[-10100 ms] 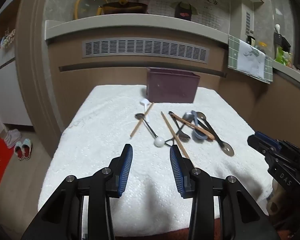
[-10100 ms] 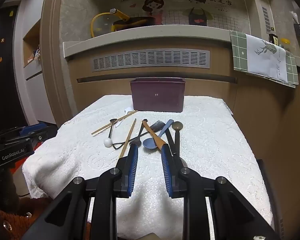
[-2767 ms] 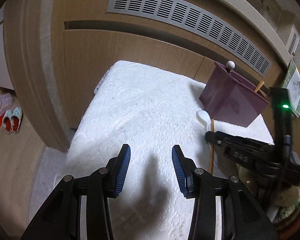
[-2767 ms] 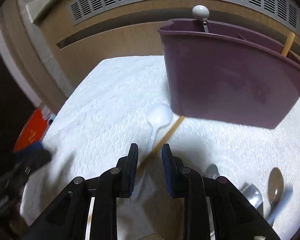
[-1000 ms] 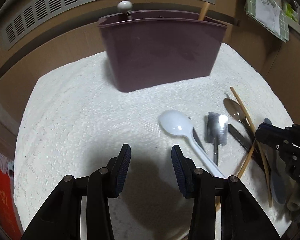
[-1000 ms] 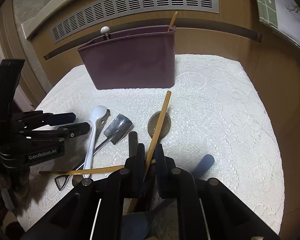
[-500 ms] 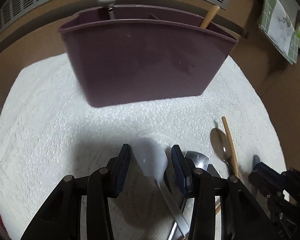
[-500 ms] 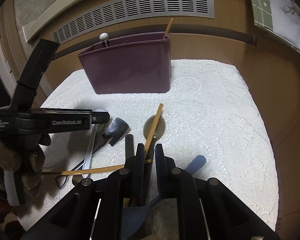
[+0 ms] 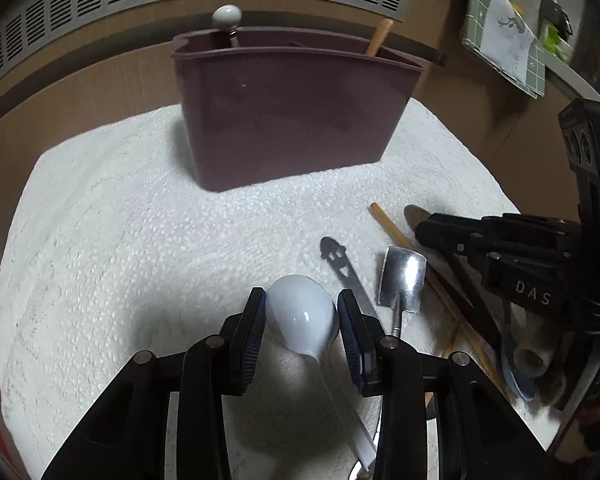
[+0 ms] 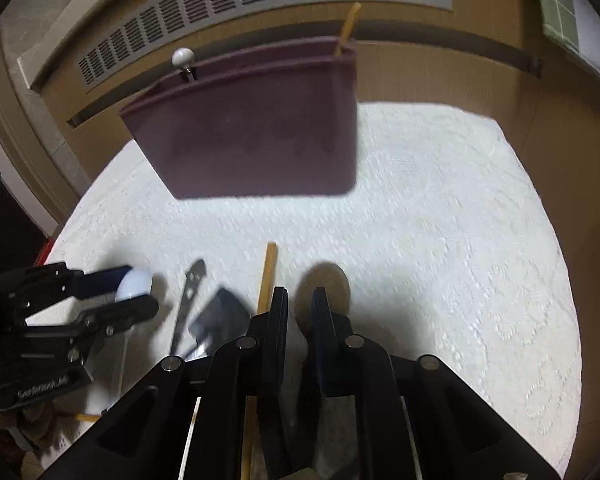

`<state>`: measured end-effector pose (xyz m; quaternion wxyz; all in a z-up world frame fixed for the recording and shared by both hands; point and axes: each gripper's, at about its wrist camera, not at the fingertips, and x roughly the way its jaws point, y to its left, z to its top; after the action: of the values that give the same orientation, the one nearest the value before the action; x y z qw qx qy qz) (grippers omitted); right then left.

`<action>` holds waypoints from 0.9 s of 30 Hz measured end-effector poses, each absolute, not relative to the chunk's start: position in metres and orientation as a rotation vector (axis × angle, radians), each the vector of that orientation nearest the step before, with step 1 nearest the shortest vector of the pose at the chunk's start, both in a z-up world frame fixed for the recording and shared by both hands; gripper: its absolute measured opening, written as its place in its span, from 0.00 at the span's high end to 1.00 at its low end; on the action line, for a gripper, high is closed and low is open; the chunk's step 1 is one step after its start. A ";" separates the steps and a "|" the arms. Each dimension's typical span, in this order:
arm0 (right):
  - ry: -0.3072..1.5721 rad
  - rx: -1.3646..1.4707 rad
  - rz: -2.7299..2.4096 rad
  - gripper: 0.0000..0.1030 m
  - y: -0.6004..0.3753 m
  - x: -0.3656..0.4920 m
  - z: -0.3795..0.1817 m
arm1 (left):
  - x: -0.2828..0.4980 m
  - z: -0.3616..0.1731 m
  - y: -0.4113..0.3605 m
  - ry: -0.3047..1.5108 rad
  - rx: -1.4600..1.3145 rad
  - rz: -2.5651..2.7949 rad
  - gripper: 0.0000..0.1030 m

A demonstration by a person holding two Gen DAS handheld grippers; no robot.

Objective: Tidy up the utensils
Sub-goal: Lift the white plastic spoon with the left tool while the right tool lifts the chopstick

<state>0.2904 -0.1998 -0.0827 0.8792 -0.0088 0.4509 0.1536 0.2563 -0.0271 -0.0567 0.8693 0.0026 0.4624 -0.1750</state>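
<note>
Since 0.5 s ago the left tongs (image 9: 302, 320) have closed on the white spoon (image 9: 302, 314) bowl, low centre, apparently ready for the purple bin (image 9: 288, 116) above; right tongs (image 10: 300, 312) nearly together, contents indiscernible.

Both wrist views near, facing shared purple caddy (image 9: 292, 116)

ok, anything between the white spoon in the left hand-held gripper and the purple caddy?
Nothing visible. The white spoon sits between the left hand-held gripper fingers; only bare white cloth lies ahead up to the purple caddy.
</note>
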 end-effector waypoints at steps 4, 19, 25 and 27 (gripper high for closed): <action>0.962 -0.010 0.377 0.87 -0.185 0.286 -0.082 | 0.251 -0.056 -0.021 0.966 -0.009 -0.346 0.64; 0.937 -0.088 0.441 0.87 -0.183 0.261 -0.079 | 0.231 -0.027 0.028 0.869 -0.191 -0.181 0.63; 0.963 -0.091 0.367 0.86 -0.179 0.284 -0.090 | 0.223 -0.045 0.028 0.943 -0.219 -0.195 0.63; 0.965 -0.105 0.376 0.86 -0.176 0.288 -0.090 | 0.222 -0.049 0.023 0.959 -0.235 -0.215 0.63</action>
<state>0.2875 -0.1760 -0.0897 0.8675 -0.0500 0.4610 0.1798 0.2219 0.0230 -0.0491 0.8750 -0.1124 0.4595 -0.1030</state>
